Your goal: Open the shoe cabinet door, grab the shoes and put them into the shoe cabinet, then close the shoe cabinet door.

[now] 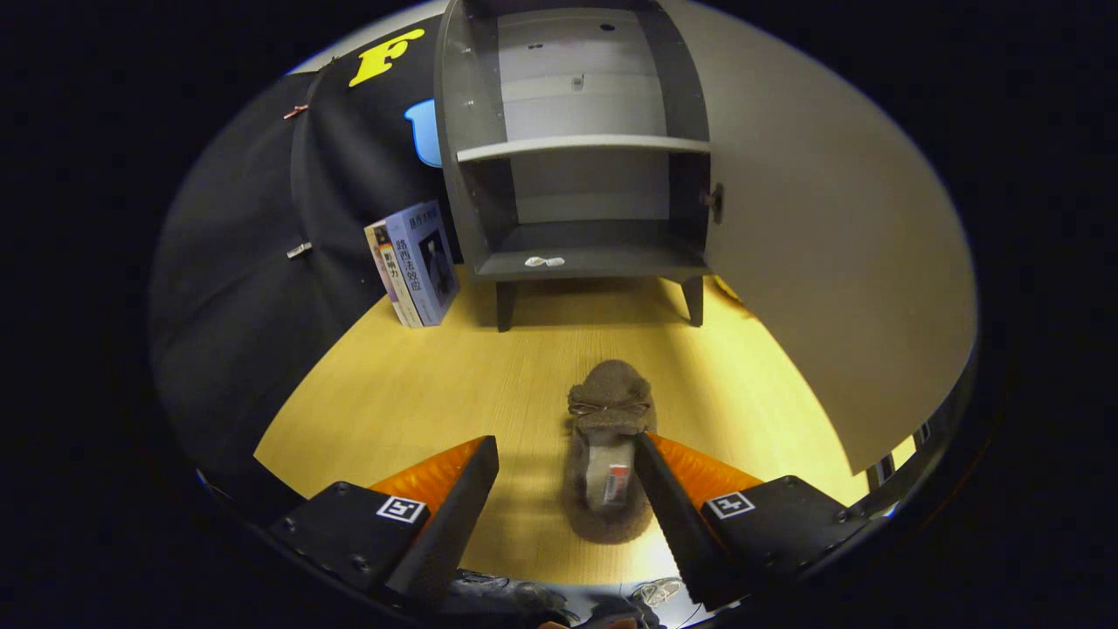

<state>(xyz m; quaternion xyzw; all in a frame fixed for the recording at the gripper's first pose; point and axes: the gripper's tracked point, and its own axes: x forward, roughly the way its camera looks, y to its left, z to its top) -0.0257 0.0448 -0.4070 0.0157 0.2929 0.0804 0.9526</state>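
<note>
Warm overhead light — fisheye bending at edges, slight blur.

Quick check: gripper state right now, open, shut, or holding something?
Gripper: open, holding nothing; the slipper lies on the floor between its fingers, close against the right one, not clamped.

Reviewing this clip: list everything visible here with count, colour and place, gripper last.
shoe cabinet: one, dark grey, beyond the fingers, door open, shelves bare except small pale bits
cabinet door: one, pale inner face, swung open at the cabinet's right
slipper: one, brown and fuzzy, on the tabletop between the fingers, nearer the right one
books: two, upright, left of the cabinet
tabletop: one, light wood
gripper: one, fingers open, astride the slipper
</note>
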